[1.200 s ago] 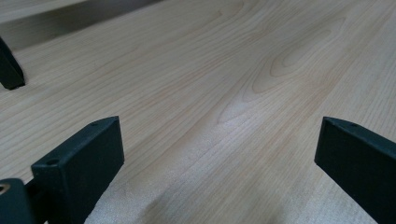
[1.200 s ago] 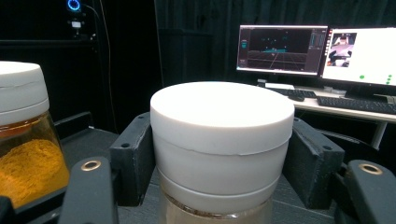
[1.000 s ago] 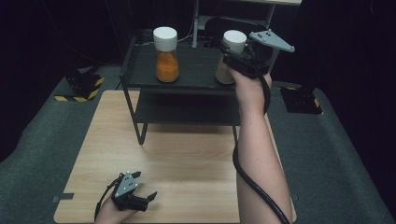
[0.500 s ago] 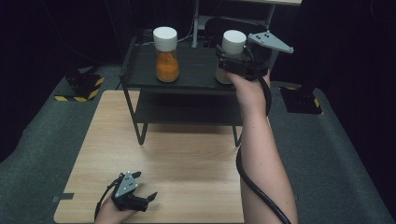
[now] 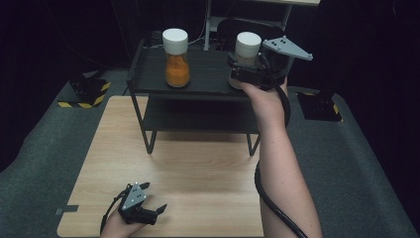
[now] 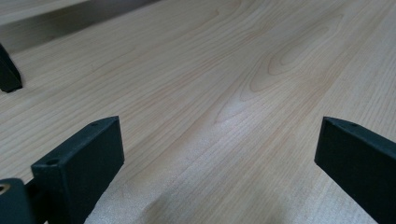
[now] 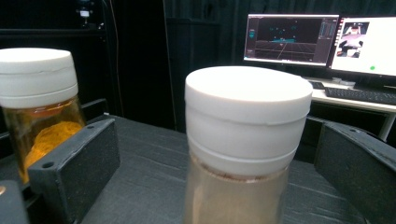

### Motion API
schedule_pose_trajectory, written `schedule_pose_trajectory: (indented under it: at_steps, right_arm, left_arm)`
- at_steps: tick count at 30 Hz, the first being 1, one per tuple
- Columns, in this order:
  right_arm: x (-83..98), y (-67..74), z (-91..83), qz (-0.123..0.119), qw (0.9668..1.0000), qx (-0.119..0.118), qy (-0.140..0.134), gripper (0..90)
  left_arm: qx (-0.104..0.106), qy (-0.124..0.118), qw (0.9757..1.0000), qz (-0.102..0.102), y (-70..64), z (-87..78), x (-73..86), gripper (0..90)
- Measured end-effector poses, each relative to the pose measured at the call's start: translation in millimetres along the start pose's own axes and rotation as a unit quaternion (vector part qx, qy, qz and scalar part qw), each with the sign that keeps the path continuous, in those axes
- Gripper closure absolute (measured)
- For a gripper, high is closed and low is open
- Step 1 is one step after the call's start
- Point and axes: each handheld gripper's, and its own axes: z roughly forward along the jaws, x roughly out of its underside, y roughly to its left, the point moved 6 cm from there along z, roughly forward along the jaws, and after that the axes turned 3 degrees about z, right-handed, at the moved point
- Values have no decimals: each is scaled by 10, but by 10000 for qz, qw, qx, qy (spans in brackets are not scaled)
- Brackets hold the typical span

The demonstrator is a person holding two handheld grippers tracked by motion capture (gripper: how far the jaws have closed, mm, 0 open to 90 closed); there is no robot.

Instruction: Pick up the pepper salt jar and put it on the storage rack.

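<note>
Right tool (image 5: 236, 74): your jaws stand wide apart at the top shelf, one on each side of the pale jar (image 7: 245, 154), and they have just been opening; the jar sits between them but the pads do not press on it.
Pale jar: it stands upright on the top shelf of the black rack (image 5: 148, 87), toward the rack's right end, white lid on. Judging by the freed grip, it looks set down there for storage.
Orange jar (image 5: 176, 57): it stands upright on the same shelf, well apart to the left, also lidded. You appear to be lining the jars up side by side.
Left tool (image 5: 148, 212): your jaws are apart with nothing between them, resting low over the near edge of the worktop (image 5: 198, 163), out of the way while the right hand works.
Count: two jars, both white-lidded; one rack with two shelves; two tools.
Background: two lit monitors (image 7: 292, 39) behind the rack in the right gripper view.
</note>
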Motion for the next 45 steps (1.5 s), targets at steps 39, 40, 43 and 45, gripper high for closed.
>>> schedule_pose_trajectory:
  at_steps: [39, 40, 43, 45]
  right_arm:
    - [750, 185, -660, -341, 9972, -486, 463, 0]
    - [801, 185, -666, -355, 9969, -501, 494, 0]
    - [917, 177, -680, -310, 9966, -532, 554, 0]
    - [1019, 163, -690, -279, 9962, -557, 611, 0]
  left_arm:
    - [14, -11, 10000, 26, -2, 2, 2, 16]
    - [15, -16, 10000, 34, -1, 1, 2, 16]
    - [13, -30, 10000, 29, 0, 0, 5, 16]
    - [12, -36, 10000, 22, 3, -1, 6, 16]
